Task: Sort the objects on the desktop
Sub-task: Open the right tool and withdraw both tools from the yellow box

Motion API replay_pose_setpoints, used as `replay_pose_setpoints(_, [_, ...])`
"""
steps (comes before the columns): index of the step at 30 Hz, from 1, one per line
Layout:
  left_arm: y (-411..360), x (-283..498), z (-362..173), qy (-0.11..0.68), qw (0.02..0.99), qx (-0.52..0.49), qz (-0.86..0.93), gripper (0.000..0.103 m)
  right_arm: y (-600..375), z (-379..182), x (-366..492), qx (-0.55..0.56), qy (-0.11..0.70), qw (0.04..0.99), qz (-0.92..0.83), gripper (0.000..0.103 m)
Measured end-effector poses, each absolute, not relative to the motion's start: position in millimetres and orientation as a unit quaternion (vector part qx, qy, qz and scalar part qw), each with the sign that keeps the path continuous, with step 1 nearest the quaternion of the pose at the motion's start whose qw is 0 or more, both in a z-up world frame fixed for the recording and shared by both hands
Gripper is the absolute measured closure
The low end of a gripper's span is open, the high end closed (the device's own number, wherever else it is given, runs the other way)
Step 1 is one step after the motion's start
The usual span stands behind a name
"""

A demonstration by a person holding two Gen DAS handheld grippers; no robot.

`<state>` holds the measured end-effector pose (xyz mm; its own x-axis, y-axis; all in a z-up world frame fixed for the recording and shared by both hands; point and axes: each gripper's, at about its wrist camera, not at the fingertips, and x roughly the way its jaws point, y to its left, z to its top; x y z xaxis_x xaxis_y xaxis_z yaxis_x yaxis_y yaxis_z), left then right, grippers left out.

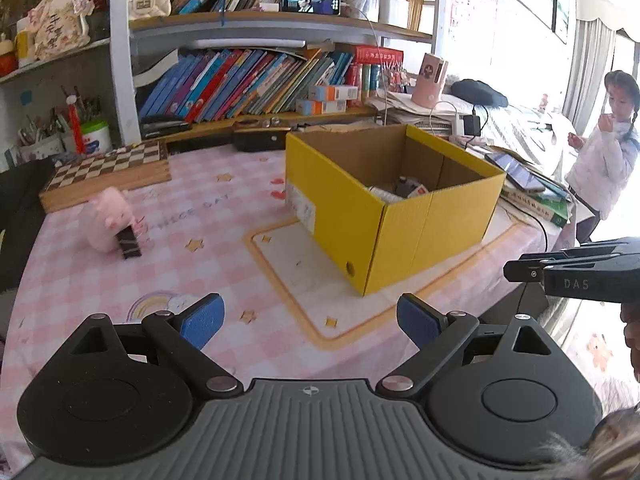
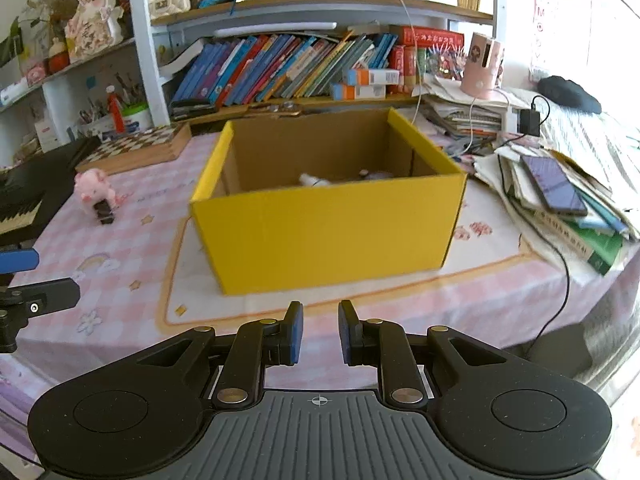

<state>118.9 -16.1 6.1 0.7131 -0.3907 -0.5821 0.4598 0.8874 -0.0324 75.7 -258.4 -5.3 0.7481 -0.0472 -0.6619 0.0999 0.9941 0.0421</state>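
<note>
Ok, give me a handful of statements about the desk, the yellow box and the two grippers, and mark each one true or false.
1. The yellow box is open at the top with a few items inside. True.
2. The pink plush toy lies inside the box. False: it sits on the tablecloth, left of the box, beside a small dark block.
3. The left gripper holds something. False: its jaws are wide apart and empty.
4. The right gripper is empty, with a narrow gap between its pads. True.
5. A chessboard lies near the shelf. True.
</note>
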Motion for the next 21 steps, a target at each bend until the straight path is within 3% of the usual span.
replay_pose_setpoints(21, [54, 83, -10, 0.332, 0.916, 0.046, -0.219, 0.009, -146, -19, 44, -0.008, 0.36, 0.932, 0.035, 0.082])
